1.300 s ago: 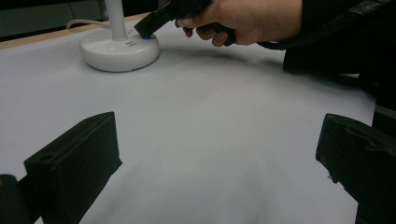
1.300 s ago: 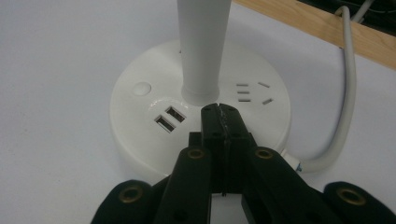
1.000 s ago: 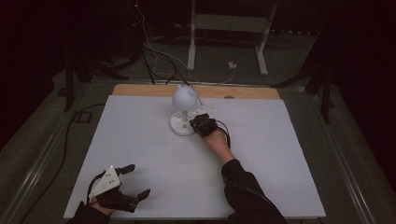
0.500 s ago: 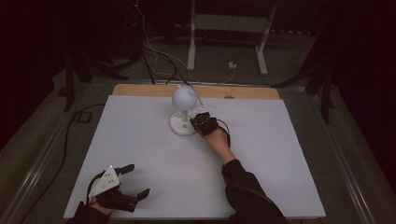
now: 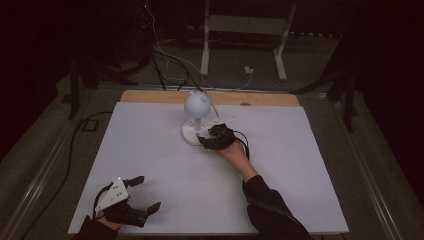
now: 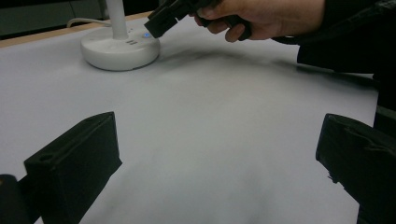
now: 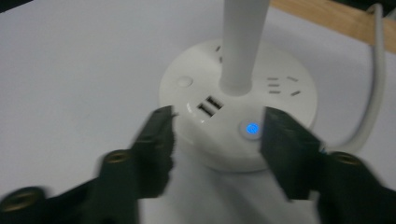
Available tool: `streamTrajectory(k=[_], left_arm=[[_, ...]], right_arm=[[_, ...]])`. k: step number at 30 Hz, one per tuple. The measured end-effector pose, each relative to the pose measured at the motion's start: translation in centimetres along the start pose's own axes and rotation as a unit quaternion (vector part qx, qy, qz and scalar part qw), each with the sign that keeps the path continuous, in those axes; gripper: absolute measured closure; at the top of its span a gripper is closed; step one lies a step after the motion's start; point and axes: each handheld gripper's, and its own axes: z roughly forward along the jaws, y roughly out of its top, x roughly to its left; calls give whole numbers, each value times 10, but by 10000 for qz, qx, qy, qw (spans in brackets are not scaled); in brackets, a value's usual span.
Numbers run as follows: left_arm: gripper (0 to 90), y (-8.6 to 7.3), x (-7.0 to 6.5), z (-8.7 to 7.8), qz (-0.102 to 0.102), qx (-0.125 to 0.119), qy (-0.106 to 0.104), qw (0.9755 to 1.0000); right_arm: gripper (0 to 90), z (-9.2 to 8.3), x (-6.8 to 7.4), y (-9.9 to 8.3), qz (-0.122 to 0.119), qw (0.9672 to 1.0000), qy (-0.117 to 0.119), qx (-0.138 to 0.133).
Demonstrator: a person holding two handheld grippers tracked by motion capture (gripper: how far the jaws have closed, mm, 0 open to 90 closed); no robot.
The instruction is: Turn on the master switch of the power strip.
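A white desk lamp (image 5: 196,103) stands at the far middle of the white table (image 5: 150,145). Its round base (image 7: 205,84) carries sockets, two USB ports and a blue-lit button (image 7: 252,128). My right gripper (image 5: 204,140) hovers at the near edge of the base (image 5: 191,135). In the right gripper view its jaws (image 7: 217,135) have just been opening and now stand apart on either side of the base's front rim, and I see no contact with it. The blue button lies close by the right-hand jaw. My left gripper (image 5: 147,193) rests open at the near left corner, with nothing between its jaws (image 6: 215,158).
The lamp's white cable (image 7: 380,70) runs off its base toward the table's wooden far edge (image 5: 260,98). Beyond the table, cables (image 5: 170,55) and a metal stand (image 5: 245,30) sit on the dark floor. Bare table surface spreads between the two hands.
The high view shows almost no difference: the right hand stays at the lamp base and the left hand keeps its place at the near left corner.
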Motion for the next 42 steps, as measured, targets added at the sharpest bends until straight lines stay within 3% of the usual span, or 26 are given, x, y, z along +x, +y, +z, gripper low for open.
streamTrajectory(k=[5,11,17,25,42], left_arm=[[2,0,0,0,10,10,-3,10000],[2,0,0,0,14,13,-17,10000],[2,0,-1,1,24,20,-9,10000],[2,0,-1,1,34,29,-1,10000],[2,0,-1,1,43,34,-12,10000]], right_arm=[[143,-3,1,-1,125,9997,193,51],[0,-8,1,-2,221,9979,608,50],[0,-13,3,-2,36,9977,676,10],[0,-30,-2,-3,-23,9968,778,-161],[0,-81,-15,-23,-146,9975,631,-278]])
